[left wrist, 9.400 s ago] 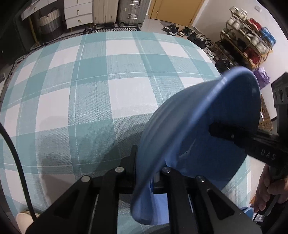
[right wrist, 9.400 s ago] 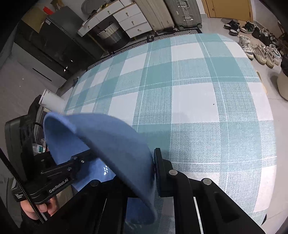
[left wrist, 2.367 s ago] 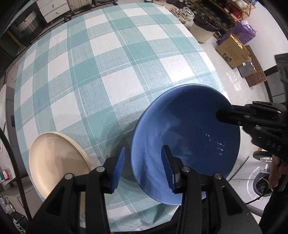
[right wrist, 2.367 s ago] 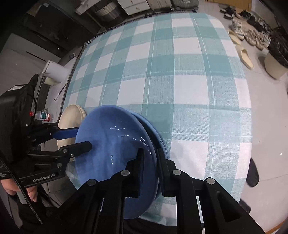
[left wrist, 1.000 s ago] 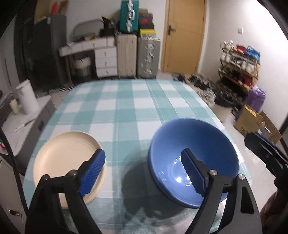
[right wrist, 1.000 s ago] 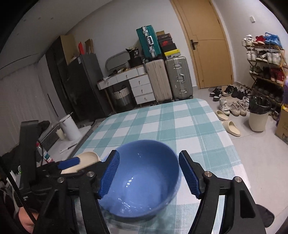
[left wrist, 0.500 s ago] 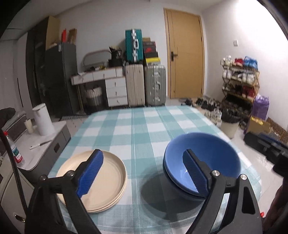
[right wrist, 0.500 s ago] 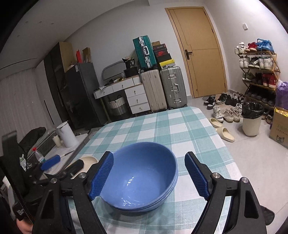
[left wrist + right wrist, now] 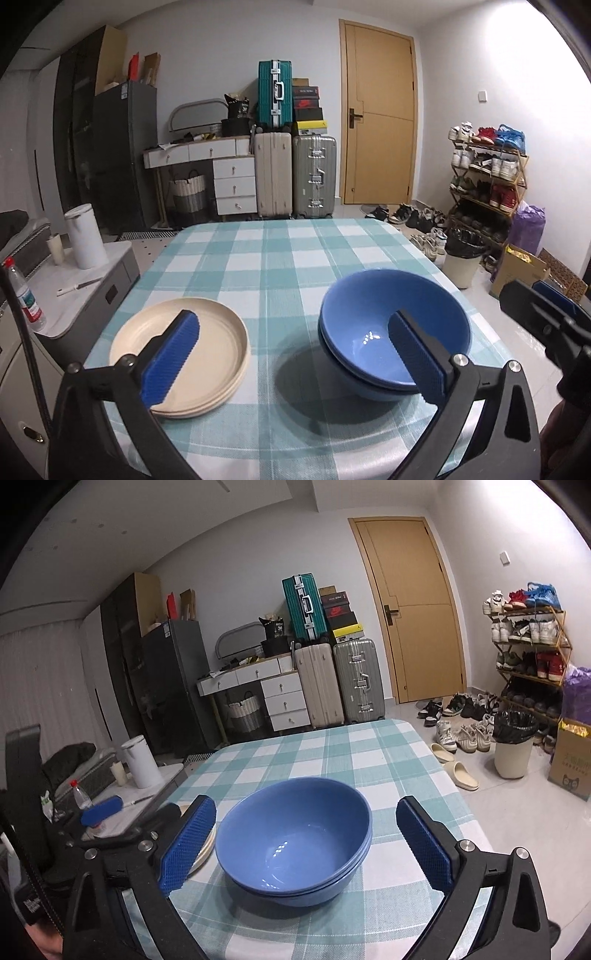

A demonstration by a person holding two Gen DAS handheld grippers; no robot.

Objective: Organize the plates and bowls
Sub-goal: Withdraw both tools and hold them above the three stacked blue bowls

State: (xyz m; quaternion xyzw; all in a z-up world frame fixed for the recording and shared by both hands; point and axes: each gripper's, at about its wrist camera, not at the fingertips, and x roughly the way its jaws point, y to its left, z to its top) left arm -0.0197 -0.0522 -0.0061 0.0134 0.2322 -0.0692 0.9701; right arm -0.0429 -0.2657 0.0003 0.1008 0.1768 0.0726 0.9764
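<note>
Two blue bowls [image 9: 373, 314] sit nested one inside the other on the bench [image 9: 280, 258], which wears a teal-and-white checked cloth. Beside them, at nine o'clock in the left wrist view, lies a stack of cream plates [image 9: 221, 343]; at least two rims show, though the exact number cannot be told. The stack of bowls and the stack of plates stand near each other but apart, both toward the near edge of the bench. The left tool [image 9: 295, 356] has its jaws opening, spread very wide, and nothing lies between its blue pads; one pad overlaps the plates in the picture and the other overlaps the bowls, yet neither touches them. The right tool [image 9: 308, 843] is likewise opening, its pads wide on either side of the bowls and clear of the rim, so it grips nothing. Both tools point forward across the bench and slightly downward. From the right wrist view the left tool shows at eight o'clock; from the left wrist view the right tool shows at four o'clock, a hand [image 9: 557, 439] just below it.
</note>
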